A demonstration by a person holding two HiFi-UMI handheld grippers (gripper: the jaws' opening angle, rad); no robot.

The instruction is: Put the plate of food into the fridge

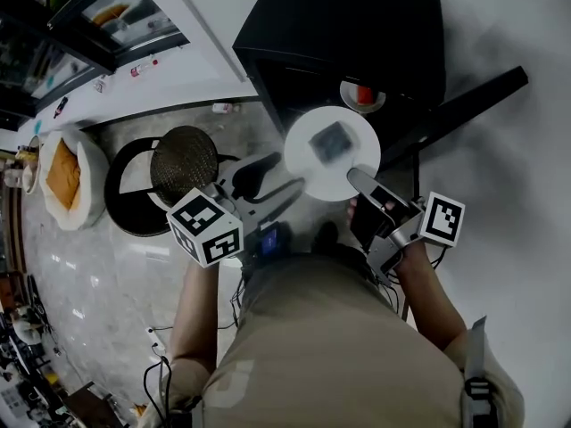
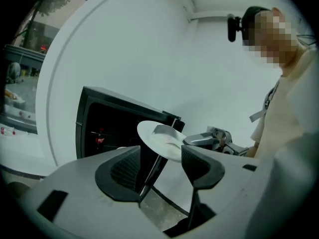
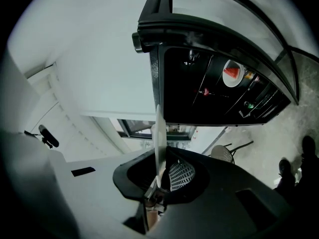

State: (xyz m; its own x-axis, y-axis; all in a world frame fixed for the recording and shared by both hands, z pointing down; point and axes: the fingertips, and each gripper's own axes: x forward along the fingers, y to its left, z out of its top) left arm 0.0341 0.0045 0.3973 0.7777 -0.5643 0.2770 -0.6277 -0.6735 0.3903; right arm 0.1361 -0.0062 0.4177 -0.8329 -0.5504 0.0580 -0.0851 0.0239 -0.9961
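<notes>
A white plate (image 1: 332, 150) carrying a dark piece of food hangs in front of the open black fridge (image 1: 357, 34). My right gripper (image 1: 359, 179) is shut on its near rim. In the right gripper view the plate (image 3: 159, 133) stands edge-on between the pads of that gripper (image 3: 158, 176), with the fridge (image 3: 214, 83) close ahead. My left gripper (image 1: 272, 184) is open and empty, left of the plate and apart from it. In the left gripper view the plate (image 2: 162, 139) shows beyond my left gripper's (image 2: 162, 164) spread jaws, with the fridge (image 2: 114, 123) behind it.
Inside the fridge a small dish with something red (image 1: 361, 96) sits on a shelf, also visible as a dish (image 3: 232, 73) in the right gripper view. The fridge door (image 1: 464, 105) swings out to the right. A round woven chair (image 1: 183, 159) and a cushioned pet bed (image 1: 67, 172) stand left.
</notes>
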